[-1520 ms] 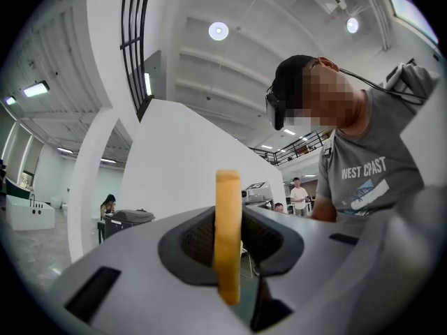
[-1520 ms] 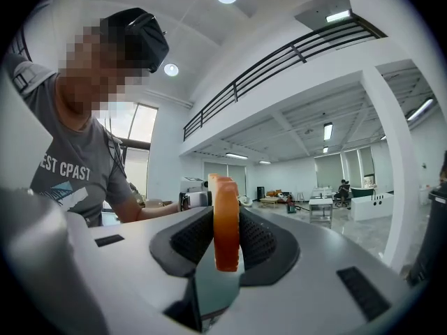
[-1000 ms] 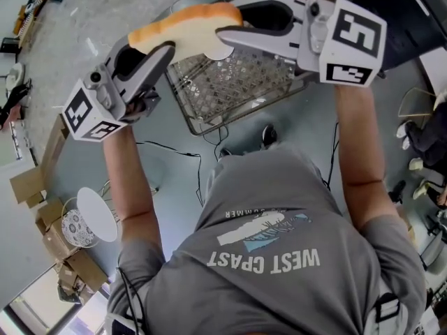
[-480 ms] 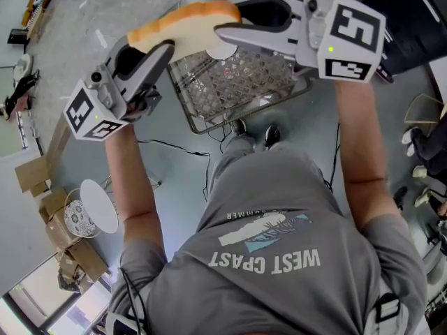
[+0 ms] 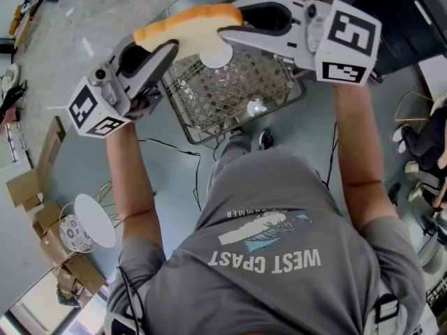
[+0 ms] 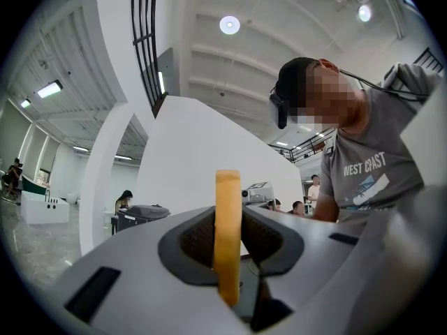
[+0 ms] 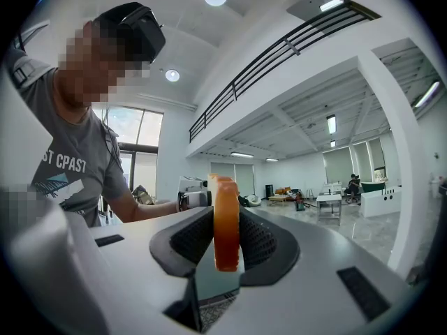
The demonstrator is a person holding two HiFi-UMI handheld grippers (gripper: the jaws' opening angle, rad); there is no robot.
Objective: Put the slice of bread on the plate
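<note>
A slice of bread (image 5: 187, 21) with an orange-brown crust is held up in the air between both grippers, above a wire basket (image 5: 241, 93). My left gripper (image 5: 162, 47) grips its left end and my right gripper (image 5: 225, 28) grips its right end. In the left gripper view the slice (image 6: 227, 229) stands edge-on with the dark pads (image 6: 192, 239) against both its faces. The right gripper view shows the same, with the slice (image 7: 225, 222) upright between the pads (image 7: 257, 239). A small white round patch (image 5: 216, 54) shows under the right jaw; I cannot tell what it is.
Cables (image 5: 174, 152) trail over the grey floor below. Cardboard boxes (image 5: 28, 187) and a white round object (image 5: 94, 218) lie at the lower left. The person's grey T-shirt (image 5: 272, 257) fills the lower middle. Other people and furniture stand far off in the hall.
Both grippers keep their hold on the bread and have shifted a little together. The floor, basket and boxes below have slid in the picture as the person steps.
</note>
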